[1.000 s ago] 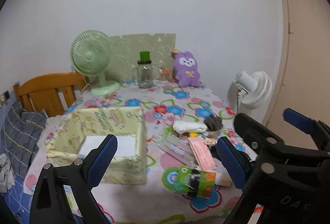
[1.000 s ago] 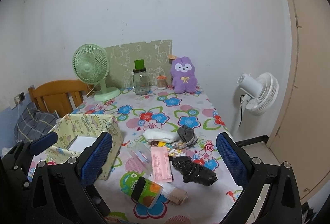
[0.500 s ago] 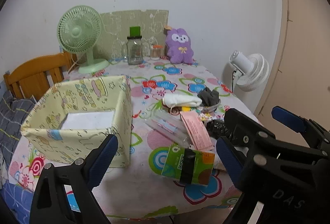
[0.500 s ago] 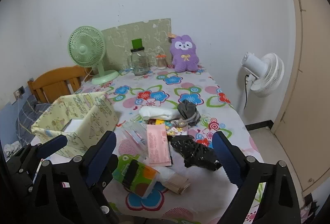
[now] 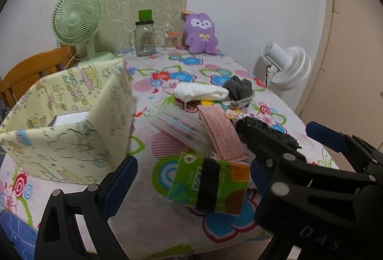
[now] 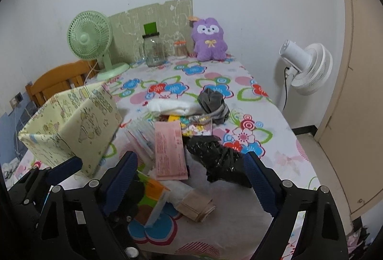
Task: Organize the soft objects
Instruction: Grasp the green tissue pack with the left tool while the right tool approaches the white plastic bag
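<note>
Both the left gripper and right gripper hang wide open and empty (nothing between the pads), the green tissue pack at twelve o'clock of the left, the yellow fabric box at ten, so a careless closing risks snagging the pink packet overlapping it.

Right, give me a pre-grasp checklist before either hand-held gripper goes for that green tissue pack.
1. Left hand-held gripper open: ok.
2. Right hand-held gripper open and holding nothing: ok.
3. Green and orange tissue pack between the left fingers' line: ok.
4. Pink paper packet apart from the pack: not ok, its end overlaps it.
5. Pale yellow printed fabric box open on top: ok.
6. Room left inside the box: cannot tell, a white item lies in it.
</note>
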`<state>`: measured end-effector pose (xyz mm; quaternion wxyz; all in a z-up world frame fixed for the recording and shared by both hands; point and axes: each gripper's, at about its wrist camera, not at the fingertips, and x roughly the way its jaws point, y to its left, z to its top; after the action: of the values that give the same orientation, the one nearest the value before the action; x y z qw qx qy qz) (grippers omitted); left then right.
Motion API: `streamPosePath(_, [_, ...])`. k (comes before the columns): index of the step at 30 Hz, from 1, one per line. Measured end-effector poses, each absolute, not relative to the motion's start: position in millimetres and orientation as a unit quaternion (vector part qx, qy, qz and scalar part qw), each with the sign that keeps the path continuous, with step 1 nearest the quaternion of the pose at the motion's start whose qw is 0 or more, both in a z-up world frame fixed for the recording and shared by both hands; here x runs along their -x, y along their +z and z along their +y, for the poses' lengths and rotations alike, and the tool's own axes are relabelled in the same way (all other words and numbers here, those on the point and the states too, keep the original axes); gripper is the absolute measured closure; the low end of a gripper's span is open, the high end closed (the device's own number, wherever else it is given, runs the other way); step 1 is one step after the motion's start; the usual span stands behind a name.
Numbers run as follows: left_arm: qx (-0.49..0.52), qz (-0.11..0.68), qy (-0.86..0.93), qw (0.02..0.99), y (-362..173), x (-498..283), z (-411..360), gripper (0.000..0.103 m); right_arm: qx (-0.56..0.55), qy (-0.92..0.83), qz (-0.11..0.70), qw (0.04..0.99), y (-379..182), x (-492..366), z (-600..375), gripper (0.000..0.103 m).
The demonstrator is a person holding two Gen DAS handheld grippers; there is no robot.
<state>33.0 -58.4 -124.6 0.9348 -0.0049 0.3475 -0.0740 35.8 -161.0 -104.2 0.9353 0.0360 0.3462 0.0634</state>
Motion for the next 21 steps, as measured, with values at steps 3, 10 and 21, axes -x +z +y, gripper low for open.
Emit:
streamPosePath(3, [0.003, 0.357, -0.075, 0.931, -133, -37, -63, 0.007, -0.032, 0.066, 0.357, 0.931, -114, -40, -162, 0.012])
streamPosePath(10, [-0.007, 0.369, -0.074, 0.927, -145, -46, -74, 0.010, -0.036, 0.067, 0.377, 0.923, -128, -48, -167, 0.015])
streamPosePath(21, [-0.029, 0.381, -0.071, 0.922, -152, -42, -77, 0.026, -0.048, 0.085, 0.398, 0.912, -142, -51, -164, 0.023])
